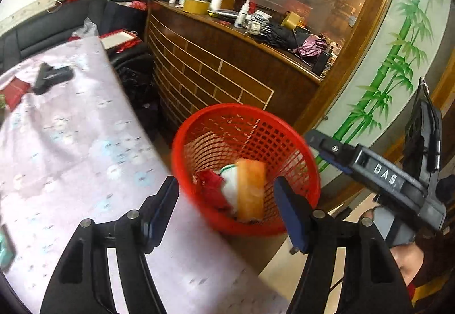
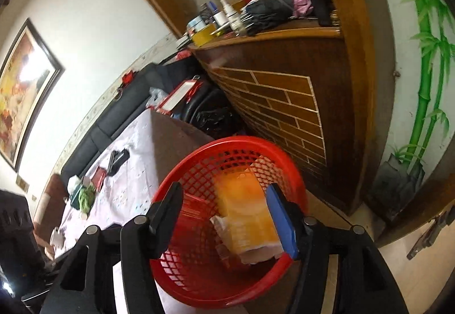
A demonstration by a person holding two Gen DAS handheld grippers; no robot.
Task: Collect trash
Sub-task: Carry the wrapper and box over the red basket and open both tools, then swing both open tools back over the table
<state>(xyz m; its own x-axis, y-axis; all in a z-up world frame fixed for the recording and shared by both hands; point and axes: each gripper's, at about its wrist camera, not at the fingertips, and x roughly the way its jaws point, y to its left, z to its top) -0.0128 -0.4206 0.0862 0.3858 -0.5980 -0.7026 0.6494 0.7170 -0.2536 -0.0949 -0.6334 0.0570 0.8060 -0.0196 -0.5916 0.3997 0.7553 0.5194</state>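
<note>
A red mesh basket point(image 1: 199, 129) stands at the table's corner; it also shows in the right wrist view point(image 2: 182, 282). Inside it lie an orange packet point(image 1: 251, 188), white crumpled paper point(image 1: 230, 188) and a red wrapper point(image 1: 209, 183). In the right wrist view the orange packet point(image 2: 244, 214) is blurred, between the jaws and inside the basket. My left gripper point(image 1: 227, 208) is open and empty, just in front of the basket. My right gripper point(image 2: 224, 217) is open above the basket; its body point(image 1: 384, 171) reaches in from the right in the left wrist view.
The table has a pale floral cloth point(image 1: 71, 143) with a black tool point(image 1: 51, 77), a red card point(image 1: 15, 92) and green and white scraps point(image 2: 85, 197). A brown cabinet point(image 1: 227, 80) with clutter on top stands behind the basket. A black sofa point(image 2: 113, 120) is beyond.
</note>
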